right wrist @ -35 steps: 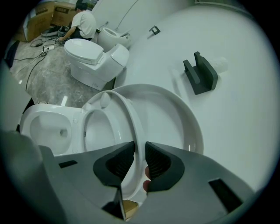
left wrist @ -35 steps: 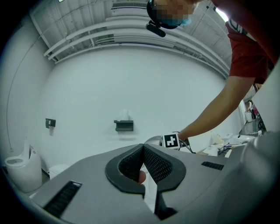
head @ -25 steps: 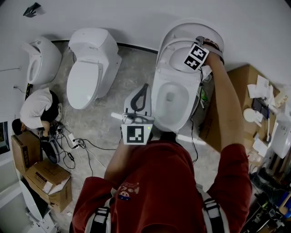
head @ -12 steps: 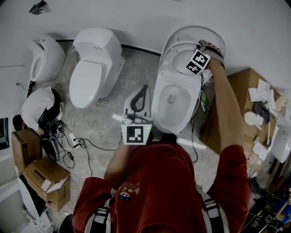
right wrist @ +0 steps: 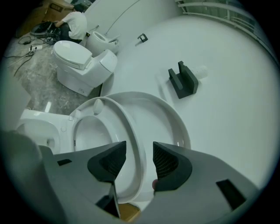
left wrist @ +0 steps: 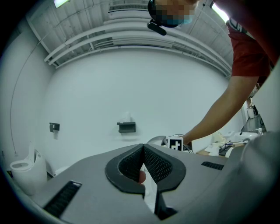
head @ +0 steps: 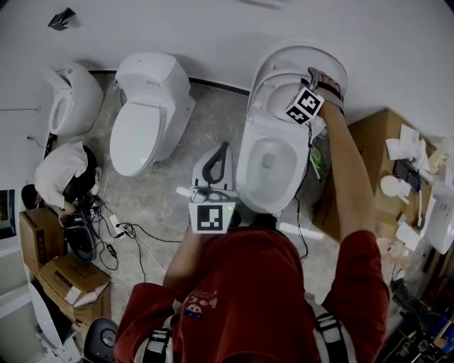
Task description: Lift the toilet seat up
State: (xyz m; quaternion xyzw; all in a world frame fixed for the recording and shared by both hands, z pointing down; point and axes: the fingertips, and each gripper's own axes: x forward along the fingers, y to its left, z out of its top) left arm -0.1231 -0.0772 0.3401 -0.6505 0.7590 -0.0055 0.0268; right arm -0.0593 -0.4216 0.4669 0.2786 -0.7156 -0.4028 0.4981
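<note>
Left gripper (left wrist: 142,146) jaws together | speckled floor (head: 213,113) | white wall (head: 184,32)

Soft, cool light all round here, flat and even, with barely a shadow on the white wall (left wrist: 131,87). At the top of the left gripper view, a ceiling strip light (left wrist: 217,11) burns out to pure white. Both gripper views bulge hard: straight lines curve and the corners fall to black. A faint sheen runs along the toilet seat (right wrist: 124,116). The head view looks dimmer, greyish and low in contrast, murkiest along its lower edge.
</note>
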